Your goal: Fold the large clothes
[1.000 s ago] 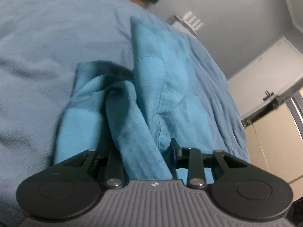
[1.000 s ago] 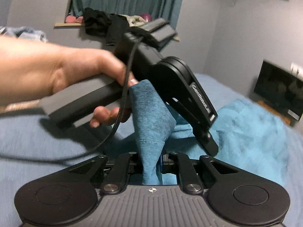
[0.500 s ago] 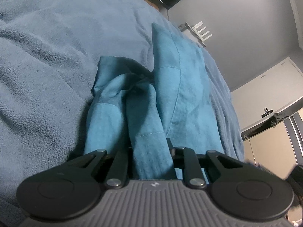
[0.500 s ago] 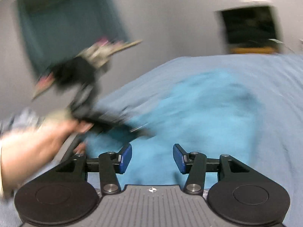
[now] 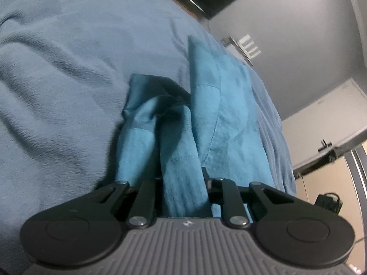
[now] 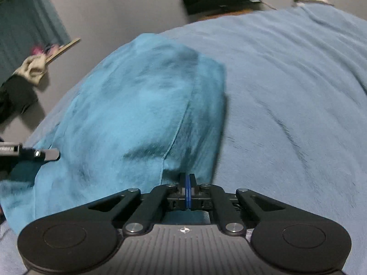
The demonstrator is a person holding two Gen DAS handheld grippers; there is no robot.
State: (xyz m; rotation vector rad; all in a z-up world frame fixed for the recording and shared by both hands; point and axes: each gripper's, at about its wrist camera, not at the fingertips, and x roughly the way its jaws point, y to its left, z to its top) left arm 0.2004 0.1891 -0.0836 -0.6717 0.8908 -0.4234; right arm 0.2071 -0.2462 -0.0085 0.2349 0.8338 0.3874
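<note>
**Low centre of both frames: garment edge at the pads, long axis running away up-frame**

Across the blue blanket (image 6: 298, 91) the teal garment (image 6: 137, 96) is spread, its bulk filling the centre-left of the right wrist view and narrowing toward the upper centre. Its long axis is read as running from bottom to top of that frame, away from the claw. A seam is seen dropping down the cloth to a point just left of the right gripper (image 6: 188, 191), and the garment's right-hand edge lies directly ahead of and just above the pads.

The right gripper is clenched, blue pads pressed face to face, having just closed; no cloth is seen between the visible pads, though whether the hem is caught at the tips cannot be told.

At the far left edge of that frame, the tip of the left gripper (image 6: 41, 154) is seen at the garment's other side.

From the left wrist view, the garment (image 5: 218, 105) is seen bunched and rising up-frame, with a band of it clamped in the left gripper (image 5: 183, 190), jaws narrowed on the fabric.

Judgement: the free right-hand edge is nearer the right hand, so any fold across the long axis would be led from there while the left holds its corner.
</note>
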